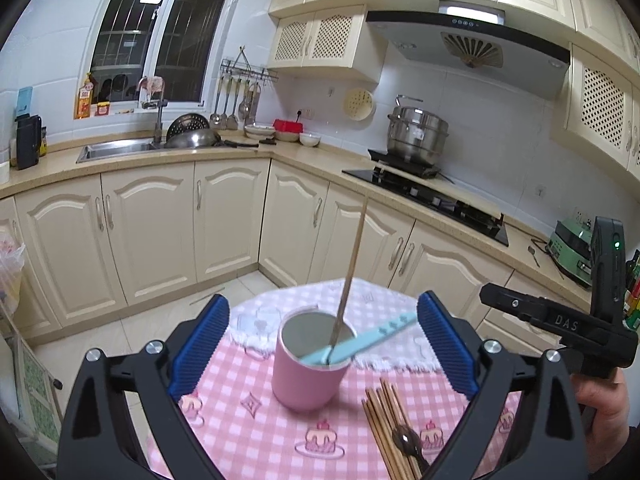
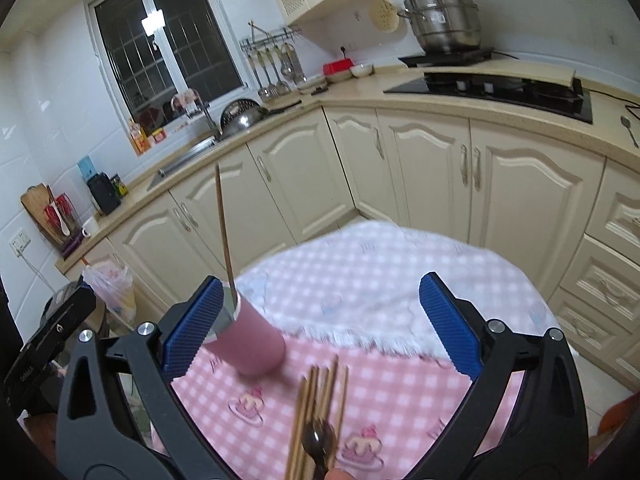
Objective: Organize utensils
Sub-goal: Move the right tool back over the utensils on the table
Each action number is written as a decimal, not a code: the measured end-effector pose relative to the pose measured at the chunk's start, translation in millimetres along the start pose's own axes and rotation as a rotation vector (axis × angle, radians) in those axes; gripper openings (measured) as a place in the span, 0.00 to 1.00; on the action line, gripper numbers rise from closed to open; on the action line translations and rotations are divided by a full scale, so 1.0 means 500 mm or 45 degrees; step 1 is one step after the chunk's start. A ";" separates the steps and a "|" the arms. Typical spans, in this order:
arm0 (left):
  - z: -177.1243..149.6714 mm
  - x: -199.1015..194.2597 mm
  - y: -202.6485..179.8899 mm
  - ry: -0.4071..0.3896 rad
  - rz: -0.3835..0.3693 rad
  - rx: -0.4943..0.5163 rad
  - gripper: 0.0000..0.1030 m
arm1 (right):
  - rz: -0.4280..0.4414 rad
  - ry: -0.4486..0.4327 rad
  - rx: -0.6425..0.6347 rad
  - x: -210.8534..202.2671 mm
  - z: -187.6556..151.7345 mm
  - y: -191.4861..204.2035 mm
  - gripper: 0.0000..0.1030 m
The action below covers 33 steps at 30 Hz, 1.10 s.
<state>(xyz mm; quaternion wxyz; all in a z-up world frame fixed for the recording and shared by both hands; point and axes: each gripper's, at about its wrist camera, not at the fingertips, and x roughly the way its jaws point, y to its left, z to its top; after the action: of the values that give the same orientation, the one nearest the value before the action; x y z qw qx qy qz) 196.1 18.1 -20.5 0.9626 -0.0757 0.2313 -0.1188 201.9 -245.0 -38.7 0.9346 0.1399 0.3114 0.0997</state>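
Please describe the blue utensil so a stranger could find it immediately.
On the pink checked tablecloth stands a pink cup. The light blue utensil leans out over its rim beside one wooden chopstick; it is flat and pale blue.

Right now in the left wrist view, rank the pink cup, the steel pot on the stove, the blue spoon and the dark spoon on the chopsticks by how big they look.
1. pink cup
2. steel pot; farther away, so its true size is unsure
3. blue spoon
4. dark spoon; partly cut off at the frame edge
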 end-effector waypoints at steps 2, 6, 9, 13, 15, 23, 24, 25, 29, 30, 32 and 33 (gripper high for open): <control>-0.021 -0.003 -0.007 0.021 0.003 0.005 0.90 | -0.006 0.016 -0.002 -0.006 -0.015 -0.004 0.94; -0.057 -0.010 -0.017 0.056 0.003 0.009 0.90 | -0.014 0.051 -0.013 -0.018 -0.044 -0.007 0.94; -0.080 -0.009 -0.026 0.097 0.004 0.006 0.90 | -0.023 0.077 -0.018 -0.028 -0.061 -0.007 0.94; -0.099 -0.001 -0.037 0.165 0.000 0.009 0.90 | -0.044 0.126 -0.062 -0.038 -0.081 0.000 0.94; -0.110 0.008 -0.042 0.209 0.009 0.016 0.90 | -0.054 0.160 -0.075 -0.041 -0.095 0.000 0.94; -0.175 0.060 -0.041 0.409 0.055 0.012 0.90 | -0.097 0.353 -0.110 -0.007 -0.172 -0.018 0.94; -0.182 0.066 -0.041 0.427 0.061 0.013 0.90 | -0.098 0.374 -0.115 -0.002 -0.181 -0.020 0.93; -0.189 0.072 -0.041 0.448 0.066 0.014 0.90 | -0.100 0.399 -0.121 0.005 -0.191 -0.022 0.93; -0.224 0.096 -0.043 0.531 0.081 0.018 0.90 | -0.114 0.522 -0.187 0.040 -0.238 -0.021 0.93; -0.230 0.101 -0.043 0.548 0.082 0.022 0.90 | -0.109 0.544 -0.194 0.045 -0.247 -0.022 0.93; -0.247 0.111 -0.044 0.586 0.092 0.032 0.90 | -0.096 0.580 -0.206 0.055 -0.262 -0.022 0.91; -0.253 0.115 -0.044 0.600 0.094 0.035 0.90 | -0.089 0.601 -0.215 0.060 -0.268 -0.021 0.87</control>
<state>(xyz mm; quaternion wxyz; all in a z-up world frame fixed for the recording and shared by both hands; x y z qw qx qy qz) 182.9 -29.9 -152.3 0.8867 -0.0242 0.4505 -0.1011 144.7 -219.9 -161.3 0.8472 0.0232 0.5164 0.1228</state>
